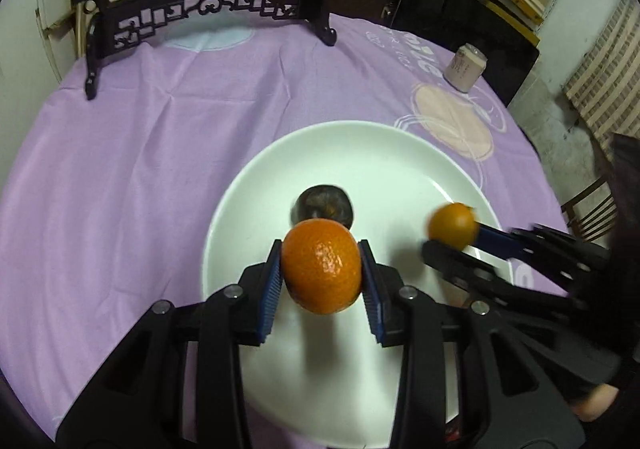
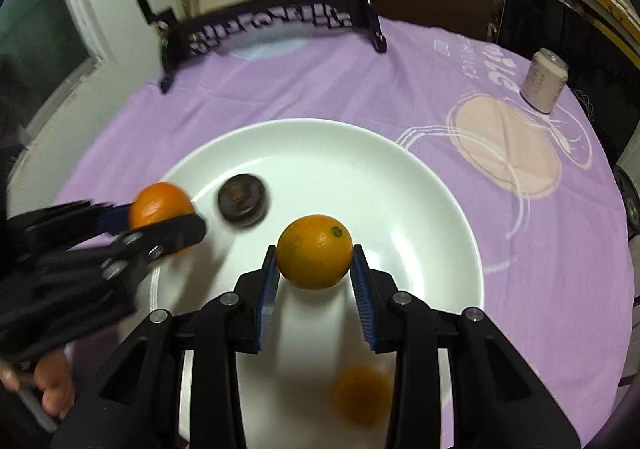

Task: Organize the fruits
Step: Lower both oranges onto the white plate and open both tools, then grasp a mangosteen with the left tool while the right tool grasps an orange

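My left gripper (image 1: 322, 269) is shut on an orange mandarin (image 1: 321, 266) and holds it above the white plate (image 1: 360, 145). My right gripper (image 2: 314, 269) is shut on a second orange fruit (image 2: 315, 251) above the same plate (image 2: 400, 185). A dark round fruit (image 1: 323, 206) lies on the plate; it also shows in the right wrist view (image 2: 243, 200). A third orange fruit (image 2: 361, 394) lies blurred on the plate near its front edge. Each gripper shows in the other's view, the right gripper (image 1: 452, 235) and the left gripper (image 2: 168, 219).
The plate sits on a purple tablecloth (image 1: 160, 153). A black carved stand (image 1: 208, 15) with a round screen stands at the back. A pale can (image 1: 465, 67) stands at the back right, also seen in the right wrist view (image 2: 543, 80).
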Demonstrator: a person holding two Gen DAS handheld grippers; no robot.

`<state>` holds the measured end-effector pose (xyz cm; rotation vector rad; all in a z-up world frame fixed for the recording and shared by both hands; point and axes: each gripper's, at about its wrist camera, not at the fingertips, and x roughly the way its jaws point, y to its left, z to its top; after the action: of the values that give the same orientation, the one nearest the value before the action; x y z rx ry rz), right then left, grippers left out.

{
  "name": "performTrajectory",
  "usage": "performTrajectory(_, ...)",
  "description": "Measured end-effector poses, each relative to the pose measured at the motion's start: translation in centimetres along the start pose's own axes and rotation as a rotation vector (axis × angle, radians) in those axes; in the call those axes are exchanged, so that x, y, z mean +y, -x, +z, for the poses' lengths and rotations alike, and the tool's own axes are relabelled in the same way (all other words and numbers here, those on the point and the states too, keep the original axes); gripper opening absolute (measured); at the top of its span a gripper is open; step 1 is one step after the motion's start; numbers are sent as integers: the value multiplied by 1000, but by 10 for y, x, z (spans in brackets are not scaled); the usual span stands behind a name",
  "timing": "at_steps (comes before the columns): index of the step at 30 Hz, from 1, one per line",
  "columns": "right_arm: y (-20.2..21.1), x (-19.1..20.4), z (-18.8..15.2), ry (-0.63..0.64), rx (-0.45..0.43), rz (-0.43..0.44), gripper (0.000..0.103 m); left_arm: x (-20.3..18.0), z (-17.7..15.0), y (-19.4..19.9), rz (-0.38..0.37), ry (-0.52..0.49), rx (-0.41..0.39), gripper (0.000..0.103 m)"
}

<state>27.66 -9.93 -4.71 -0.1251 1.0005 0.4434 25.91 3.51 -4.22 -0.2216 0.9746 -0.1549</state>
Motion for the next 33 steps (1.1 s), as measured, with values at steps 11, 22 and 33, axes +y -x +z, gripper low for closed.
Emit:
performTrajectory(11, 27, -12, -6, -26, -26, -29, 52, 0, -8, 45, -41, -1, -119, 62)
performTrajectory(22, 150, 24, -191, -44, -190, 37, 67, -24, -147, 135, -2, -135, -240, 85)
performTrajectory(33, 145, 38, -211, -28, -121, 46, 67, -11, -189, 130, 30, -132, -160, 85)
